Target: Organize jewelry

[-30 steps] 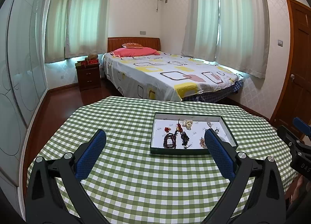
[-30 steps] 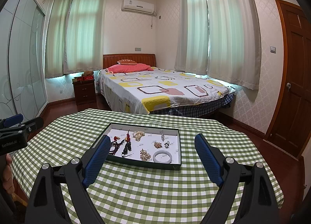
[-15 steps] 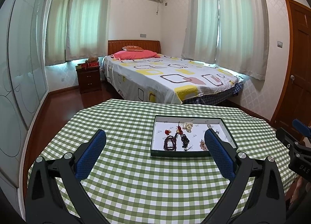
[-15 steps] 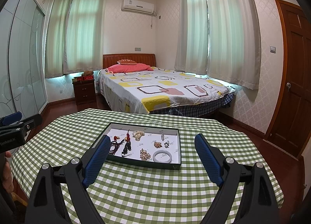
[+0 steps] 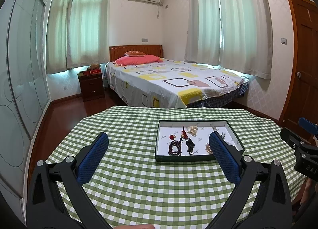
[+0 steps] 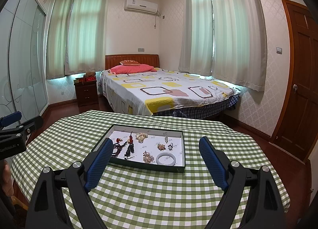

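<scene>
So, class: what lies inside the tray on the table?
In the tray: a pale bangle, dark beads, a red charm, a cream cluster and small brooches. The left finger covers part of the beads in the right view.

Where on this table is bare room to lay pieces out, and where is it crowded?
Bare checked cloth left of the tray, and a strip before its near wall. Inside the tray, pieces crowd the left half; the far-right corner is barer.

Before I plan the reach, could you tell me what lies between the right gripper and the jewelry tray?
Only bare checked tablecloth lies between the open right gripper and the tray, as the right wrist view shows.
</scene>
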